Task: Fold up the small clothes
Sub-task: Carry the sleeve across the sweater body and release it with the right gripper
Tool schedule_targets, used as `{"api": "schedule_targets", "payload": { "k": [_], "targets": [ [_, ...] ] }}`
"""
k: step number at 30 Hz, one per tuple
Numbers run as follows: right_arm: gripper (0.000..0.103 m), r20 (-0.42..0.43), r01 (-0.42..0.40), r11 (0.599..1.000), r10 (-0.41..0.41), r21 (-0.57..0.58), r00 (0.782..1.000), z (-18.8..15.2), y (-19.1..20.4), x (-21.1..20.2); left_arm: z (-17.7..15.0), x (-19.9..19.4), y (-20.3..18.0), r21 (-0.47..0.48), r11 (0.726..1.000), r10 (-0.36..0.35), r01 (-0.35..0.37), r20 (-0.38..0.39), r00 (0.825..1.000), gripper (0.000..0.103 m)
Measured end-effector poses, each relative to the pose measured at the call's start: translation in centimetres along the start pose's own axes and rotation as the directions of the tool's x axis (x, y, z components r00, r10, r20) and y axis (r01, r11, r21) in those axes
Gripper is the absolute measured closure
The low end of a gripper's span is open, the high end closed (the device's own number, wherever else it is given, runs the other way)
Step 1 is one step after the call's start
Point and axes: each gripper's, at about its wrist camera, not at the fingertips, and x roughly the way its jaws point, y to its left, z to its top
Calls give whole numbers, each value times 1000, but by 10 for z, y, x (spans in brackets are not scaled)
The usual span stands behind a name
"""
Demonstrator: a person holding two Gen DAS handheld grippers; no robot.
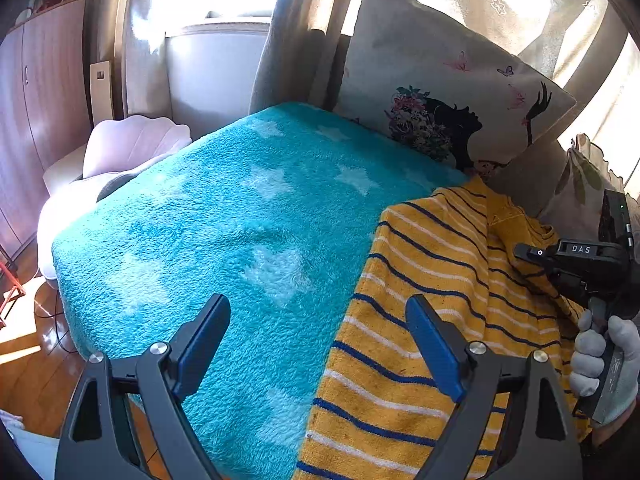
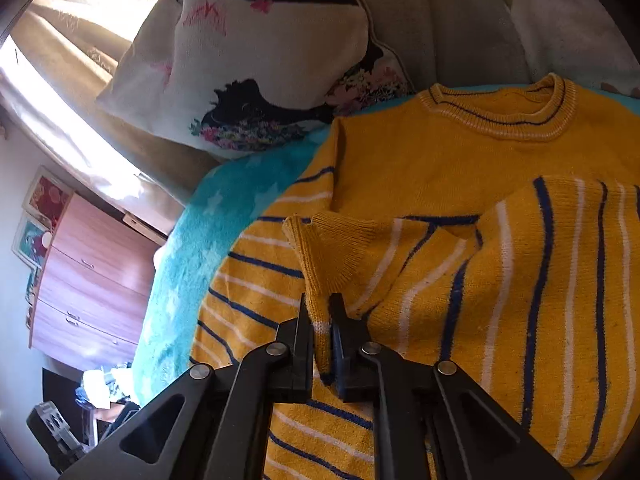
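A yellow sweater (image 1: 420,280) with blue and white stripes lies flat on a turquoise star blanket (image 1: 240,220), its collar (image 2: 500,120) toward the pillows. One sleeve (image 2: 520,280) is folded across the sweater's body (image 2: 440,160). My right gripper (image 2: 320,300) is shut on that sleeve's cuff (image 2: 320,256), and the knit fills the narrow gap between the fingers. My left gripper (image 1: 318,302) hangs open above the sweater's left edge, one finger over the blanket, the other over the stripes, with nothing between them. A gloved hand (image 1: 596,356) holds the right tool at the sweater's far side.
A printed pillow (image 1: 440,80) leans against the grey backrest behind the blanket. A pink shell-shaped chair (image 1: 132,144) and a wooden cabinet (image 1: 40,100) stand to the left, with wooden floor (image 1: 24,360) below the blanket's edge. Curtains hang behind.
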Motion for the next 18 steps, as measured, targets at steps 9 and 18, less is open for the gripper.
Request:
{"api": "schedule_targets", "payload": {
  "k": [9,18],
  "targets": [
    [67,-35,42,991,-47,-128,998,-15,32,10,-4,2,-9,35,999,22,-21,-7,1000,14],
    [61,-29,-10,951,1,-310,1000,-50,97,-24,-6,-4,-2,31,999,33,-32,-5,999,14]
  ]
}}
